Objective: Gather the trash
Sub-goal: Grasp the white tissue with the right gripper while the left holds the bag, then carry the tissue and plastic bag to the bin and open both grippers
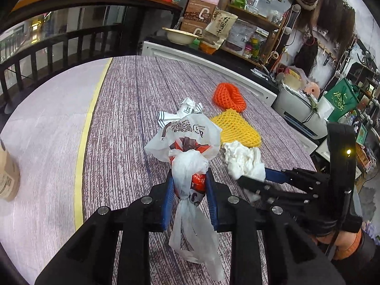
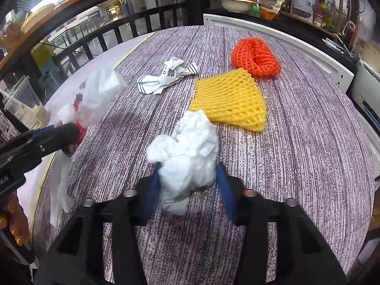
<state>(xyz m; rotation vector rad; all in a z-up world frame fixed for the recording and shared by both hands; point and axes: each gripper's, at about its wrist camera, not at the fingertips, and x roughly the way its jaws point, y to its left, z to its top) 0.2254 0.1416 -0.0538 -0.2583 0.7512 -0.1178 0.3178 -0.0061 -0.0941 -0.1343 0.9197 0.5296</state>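
Note:
My left gripper [image 1: 190, 182] is shut on a white plastic bag with red print [image 1: 187, 156] and holds it above the striped purple table [image 1: 130, 109]; the bag's tail hangs below the fingers. It also shows in the right wrist view [image 2: 95, 97], at the left. My right gripper [image 2: 188, 173] is shut on a crumpled white tissue wad [image 2: 187, 156], also in the left wrist view [image 1: 244, 161]. On the table lie a crumpled striped paper wrapper [image 2: 166, 76], a yellow foam net [image 2: 230, 99] and an orange foam net [image 2: 255, 57].
A clear plastic cup with a straw [image 2: 23, 104] stands at the table's left edge. A yellow tape line [image 1: 90, 123] runs down the table. A white cabinet edge [image 2: 285, 40] and cluttered shelves [image 1: 237, 30] lie beyond the far side. A dark railing [image 1: 47, 54] is at the left.

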